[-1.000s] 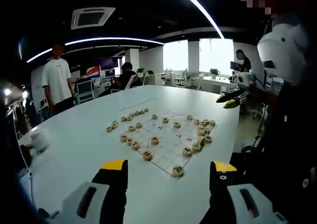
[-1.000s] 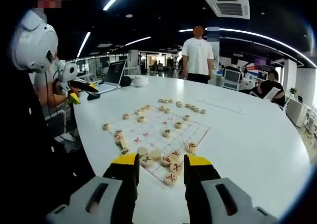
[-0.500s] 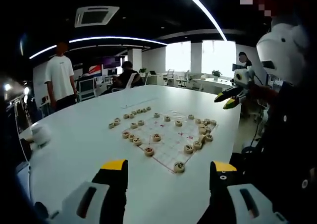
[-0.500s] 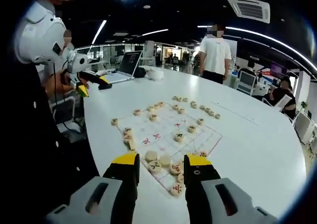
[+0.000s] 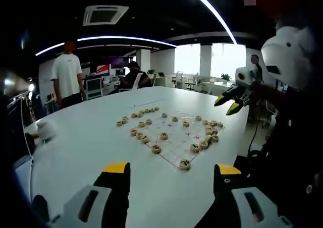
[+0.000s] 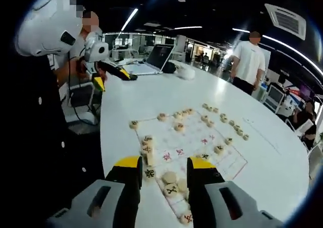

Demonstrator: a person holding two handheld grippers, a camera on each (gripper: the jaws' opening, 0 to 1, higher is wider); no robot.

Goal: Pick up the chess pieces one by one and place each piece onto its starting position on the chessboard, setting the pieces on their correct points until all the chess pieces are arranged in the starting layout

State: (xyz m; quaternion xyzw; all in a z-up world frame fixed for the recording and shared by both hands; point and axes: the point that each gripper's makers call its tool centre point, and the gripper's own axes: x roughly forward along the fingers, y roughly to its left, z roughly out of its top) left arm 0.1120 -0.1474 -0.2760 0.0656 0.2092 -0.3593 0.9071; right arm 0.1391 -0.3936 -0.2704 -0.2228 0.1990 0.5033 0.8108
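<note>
My left gripper [image 5: 169, 171] hangs with jaws apart and empty, well short of the chessboard [image 5: 174, 137] on the white table [image 5: 81, 137]. My right gripper [image 6: 162, 163], jaws apart, frames a crowded cluster of chess pieces [image 6: 170, 177], so closing here could nudge neighbours off their points. Since the earlier frames the right has advanced over the near corner; the left has drawn back slightly.

I'm seeing the chessboard [image 5: 174, 139] lying flat on the white table | round pale wooden chess pieces [image 6: 170, 177] sitting scattered across it, several clustering near its edges.
</note>
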